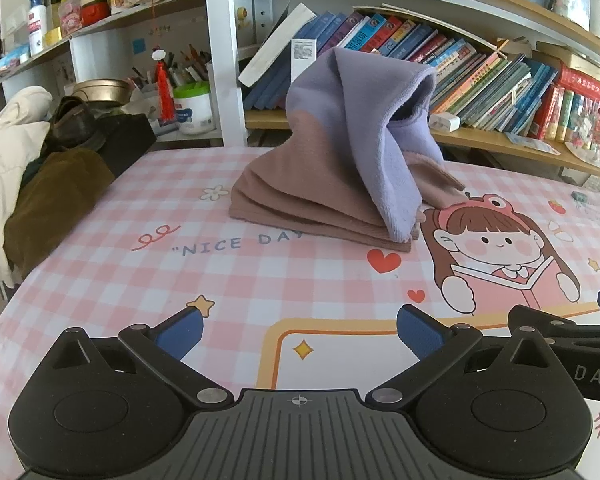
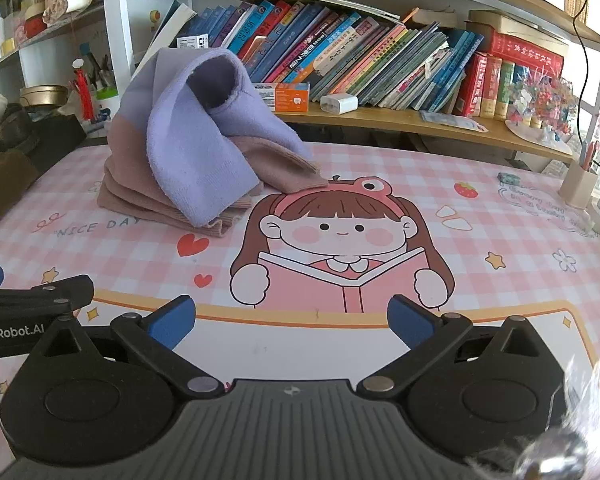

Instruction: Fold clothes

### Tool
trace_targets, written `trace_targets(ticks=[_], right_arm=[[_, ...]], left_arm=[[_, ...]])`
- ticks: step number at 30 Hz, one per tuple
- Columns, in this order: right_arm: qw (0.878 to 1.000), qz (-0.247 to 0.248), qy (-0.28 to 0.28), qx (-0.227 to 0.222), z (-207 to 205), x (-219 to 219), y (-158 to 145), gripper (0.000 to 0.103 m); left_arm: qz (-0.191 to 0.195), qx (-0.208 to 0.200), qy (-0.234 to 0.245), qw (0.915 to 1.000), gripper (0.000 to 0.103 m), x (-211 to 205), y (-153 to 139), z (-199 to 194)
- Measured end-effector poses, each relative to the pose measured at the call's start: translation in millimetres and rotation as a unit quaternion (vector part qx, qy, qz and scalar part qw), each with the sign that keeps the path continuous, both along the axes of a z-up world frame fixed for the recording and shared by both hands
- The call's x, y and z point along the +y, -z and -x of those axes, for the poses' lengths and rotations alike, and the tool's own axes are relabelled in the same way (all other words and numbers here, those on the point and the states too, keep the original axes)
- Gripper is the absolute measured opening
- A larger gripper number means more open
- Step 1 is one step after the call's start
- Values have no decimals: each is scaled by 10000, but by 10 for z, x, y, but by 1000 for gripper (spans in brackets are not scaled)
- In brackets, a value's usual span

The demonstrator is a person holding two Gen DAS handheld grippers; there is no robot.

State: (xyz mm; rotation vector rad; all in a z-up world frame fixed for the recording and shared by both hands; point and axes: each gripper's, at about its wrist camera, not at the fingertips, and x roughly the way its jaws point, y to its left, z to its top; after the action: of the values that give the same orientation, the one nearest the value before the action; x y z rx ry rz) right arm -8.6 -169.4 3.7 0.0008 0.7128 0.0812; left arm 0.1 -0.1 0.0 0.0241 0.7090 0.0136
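Hovering with my left gripper (image 1: 298, 334) and right gripper (image 2: 292, 320) spread wide and empty, well short of the purple-and-brown garment (image 1: 332, 168) heaped at the bench's (image 1: 220, 280) far side, I risk pinching only the loose purple flap, toppling the stack.

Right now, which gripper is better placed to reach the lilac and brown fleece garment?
Probably the left gripper: the garment lies almost straight ahead of its open jaws. For the open right gripper it lies off to the left.
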Motion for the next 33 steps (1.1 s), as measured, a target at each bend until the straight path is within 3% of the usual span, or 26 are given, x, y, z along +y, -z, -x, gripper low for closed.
trace_targets(ticks=[33], right_arm=[[10000,54,-61,25,-55,28,34,103]], left_arm=[[92,146,-151,9997,103,30,5,-63]])
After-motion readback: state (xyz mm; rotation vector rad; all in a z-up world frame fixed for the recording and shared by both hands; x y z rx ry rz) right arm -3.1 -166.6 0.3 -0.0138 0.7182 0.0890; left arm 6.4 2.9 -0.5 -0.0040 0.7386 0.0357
